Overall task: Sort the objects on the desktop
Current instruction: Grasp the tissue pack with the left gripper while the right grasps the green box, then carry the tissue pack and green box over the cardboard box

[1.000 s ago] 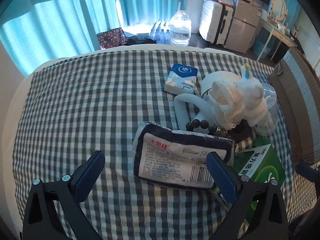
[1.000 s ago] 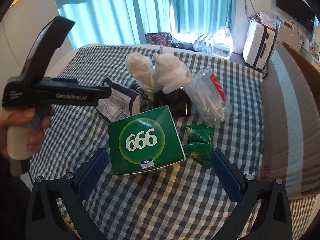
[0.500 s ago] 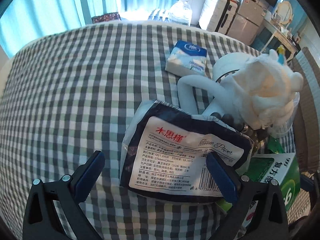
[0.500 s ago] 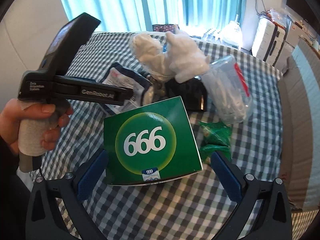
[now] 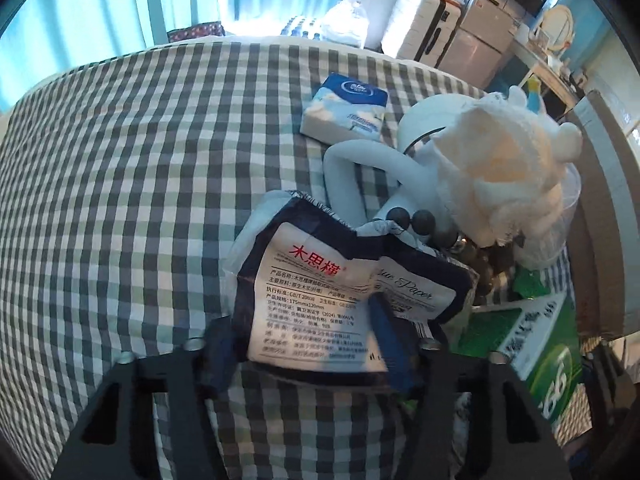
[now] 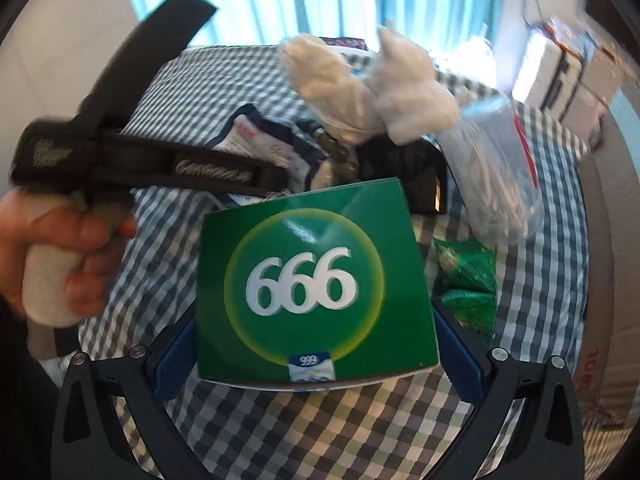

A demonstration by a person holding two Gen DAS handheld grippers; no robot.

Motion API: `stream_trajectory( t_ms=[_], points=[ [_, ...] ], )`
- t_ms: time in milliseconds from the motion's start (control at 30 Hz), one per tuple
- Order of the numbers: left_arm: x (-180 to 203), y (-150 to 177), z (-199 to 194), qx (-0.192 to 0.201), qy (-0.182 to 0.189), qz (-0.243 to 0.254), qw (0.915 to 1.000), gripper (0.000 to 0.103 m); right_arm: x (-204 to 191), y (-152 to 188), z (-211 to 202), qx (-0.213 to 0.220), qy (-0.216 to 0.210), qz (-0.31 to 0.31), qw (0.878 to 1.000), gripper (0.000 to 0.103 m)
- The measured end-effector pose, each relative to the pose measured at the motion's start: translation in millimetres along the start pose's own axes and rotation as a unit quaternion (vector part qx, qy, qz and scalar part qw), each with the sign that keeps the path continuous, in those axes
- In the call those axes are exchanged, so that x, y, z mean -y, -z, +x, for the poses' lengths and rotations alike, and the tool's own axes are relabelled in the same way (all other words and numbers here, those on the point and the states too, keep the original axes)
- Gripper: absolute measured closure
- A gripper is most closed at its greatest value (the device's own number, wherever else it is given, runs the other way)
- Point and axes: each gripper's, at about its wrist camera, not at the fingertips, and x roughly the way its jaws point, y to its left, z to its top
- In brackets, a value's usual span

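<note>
**Two grippers, two packs — each already bracketed**

The dark navy plastic pack of tissue paper with the white printed label [image 5: 320, 300] lies on the grey-and-white checked tabletop [image 5: 140, 184], its long side running across the left gripper [image 5: 308, 344]. That gripper's jaws have just been closing, and the pack now sits pinched between the blue pads, its wrapper buckled at the right-hand pad. So the lift falls to the left hand; nothing further needs lining up there.

Just beside it, to the right, the glossy green "666" cardboard box [image 6: 316, 280] lies flat and square between the right gripper [image 6: 316, 360] pads — jaws spread, one pad at each side edge, whether touching I cannot tell. They need only close inward.

Behind both, the fluffy white plush toy [image 5: 500, 184] crowds close — a lift straight up looks safest.
</note>
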Motion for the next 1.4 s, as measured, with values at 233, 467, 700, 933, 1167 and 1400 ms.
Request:
stream_trajectory(
  t_ms=[233, 467, 700, 933, 1167, 1400],
  points=[
    [-12.9, 6.3, -16.7, 0.016, 0.012, -0.017, 0.9997, 0.076, 4.1, -3.3, -2.5, 0.008, -0.009, 0.035, 0.999, 0.005],
    [-8.5, 12.4, -43.4, 0.040, 0.011, -0.010, 0.9991, 0.082, 8.5, 2.8, -16.0, 0.014, -0.024, 0.069, 0.997, 0.006],
    [10.0, 11.3, -94.0, 0.096, 0.000, 0.014, 0.9953, 0.085, 1.3, 7.6, -43.2, 0.028, -0.019, 0.064, 0.997, 0.006],
    [12.0, 40.8, -149.1, 0.130, -0.017, 0.004, 0.9913, 0.085, 9.2, 10.4, -95.1, 0.063, -0.003, 0.076, 0.995, 0.006],
    [28.5, 59.3, -223.5, 0.185, -0.026, 0.013, 0.9824, 0.085, 18.4, 14.5, -151.7, 0.108, 0.010, 0.088, 0.990, 0.006],
    [47.0, 83.1, -288.7, 0.236, -0.030, 0.006, 0.9713, 0.085, 6.1, 17.8, -207.3, 0.166, 0.018, 0.085, 0.982, 0.006]
  ],
)
